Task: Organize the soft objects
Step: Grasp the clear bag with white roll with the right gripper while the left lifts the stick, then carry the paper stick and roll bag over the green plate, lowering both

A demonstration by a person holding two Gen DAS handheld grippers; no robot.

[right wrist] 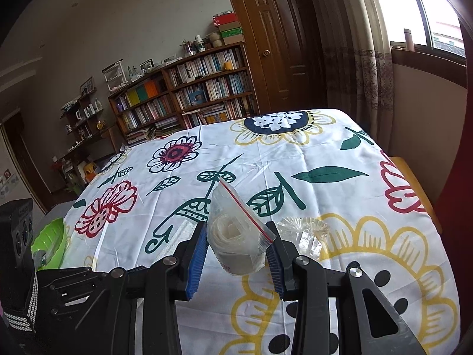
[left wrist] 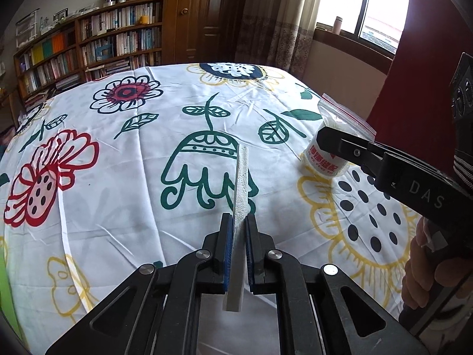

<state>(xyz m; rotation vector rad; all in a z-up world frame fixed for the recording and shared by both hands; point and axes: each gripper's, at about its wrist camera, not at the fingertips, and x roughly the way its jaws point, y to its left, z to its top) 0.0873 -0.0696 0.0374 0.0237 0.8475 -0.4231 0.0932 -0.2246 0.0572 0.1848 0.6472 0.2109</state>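
My left gripper (left wrist: 239,220) is shut on a flat white folded tissue pack (left wrist: 241,183), held on edge above the flowered tablecloth (left wrist: 118,153). My right gripper (right wrist: 238,236) is shut on a clear zip bag with a red seal strip (right wrist: 233,233) that holds a roll of white tape. In the left wrist view the same bag (left wrist: 328,145) sits in the right gripper's black fingers (left wrist: 340,145) at the right. In the right wrist view the white tissue pack (right wrist: 180,233) shows just left of the bag.
A crumpled clear plastic wrapper (right wrist: 307,230) lies on the cloth right of the bag. A green plastic bowl (right wrist: 48,242) is at the table's left edge. A bookshelf (right wrist: 189,94), a wooden door (right wrist: 283,38) and a window (left wrist: 369,9) stand beyond the table.
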